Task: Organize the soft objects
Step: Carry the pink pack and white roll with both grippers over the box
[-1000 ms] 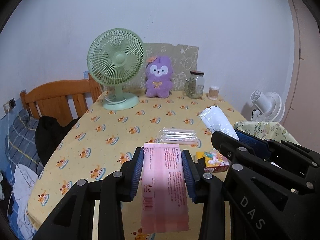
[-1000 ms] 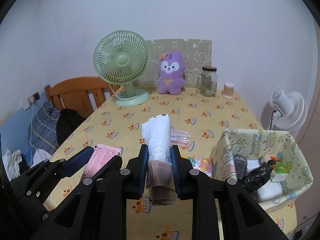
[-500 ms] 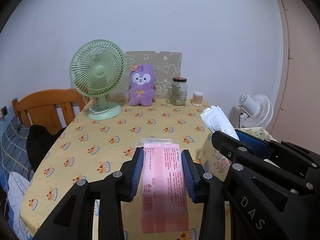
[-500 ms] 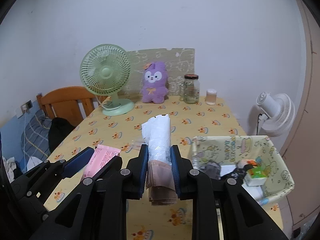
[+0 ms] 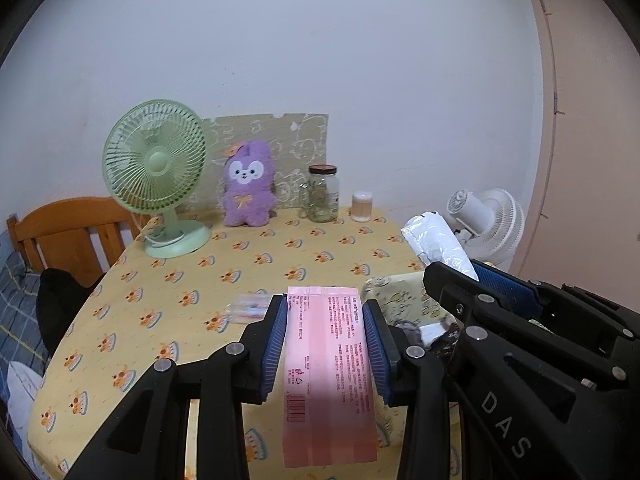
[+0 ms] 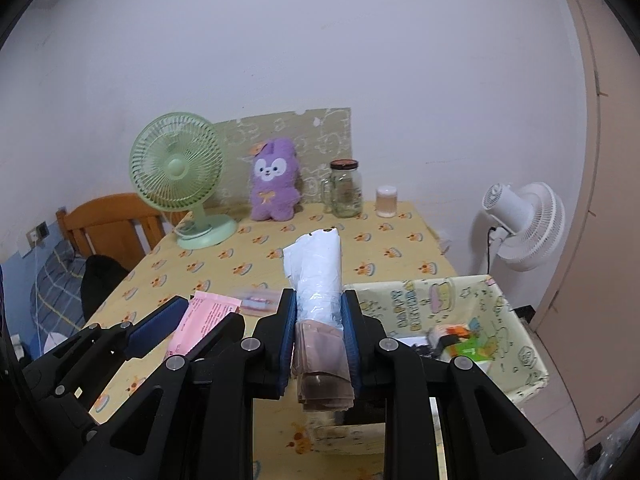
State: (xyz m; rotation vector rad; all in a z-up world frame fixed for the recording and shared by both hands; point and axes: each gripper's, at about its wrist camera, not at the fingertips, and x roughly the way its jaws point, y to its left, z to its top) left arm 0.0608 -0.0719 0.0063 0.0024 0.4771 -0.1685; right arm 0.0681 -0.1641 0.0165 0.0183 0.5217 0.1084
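Both views have swung rightward over the last second: the pale green desk fan (image 5: 155,168) on the yellow cake-print tablecloth (image 5: 256,264) now sits farther to the left of the frame than it did, the purple plush rabbit (image 5: 249,190) and the clear glass jar with a dark lid (image 5: 322,194) have slid left with it, and the door side of the room has come into sight. The left gripper (image 5: 325,340) remains clamped on the flat pink paper-like packet printed with small text and a barcode (image 5: 326,376), its blue pads pressing both long edges, and the packet is carried clear of the table; a small clear-wrapped pack (image 5: 249,308) lies on the cloth beyond it. To the right, the right gripper (image 6: 320,332) stays shut on a rolled bundle of white crinkly plastic with a brownish folded layer at its near end (image 6: 320,280), which also hangs in the air. Farther right, the open fabric storage bin in pale yellow with cartoon print (image 6: 516,320) has come much closer and now lies just below and beside the right gripper, with small colourful items and a dark item already inside. This suggests that both soft items are being carried to the bin together, and that the drop-off is close though not yet made. A white standing fan (image 6: 520,224) stands past the table's right edge.
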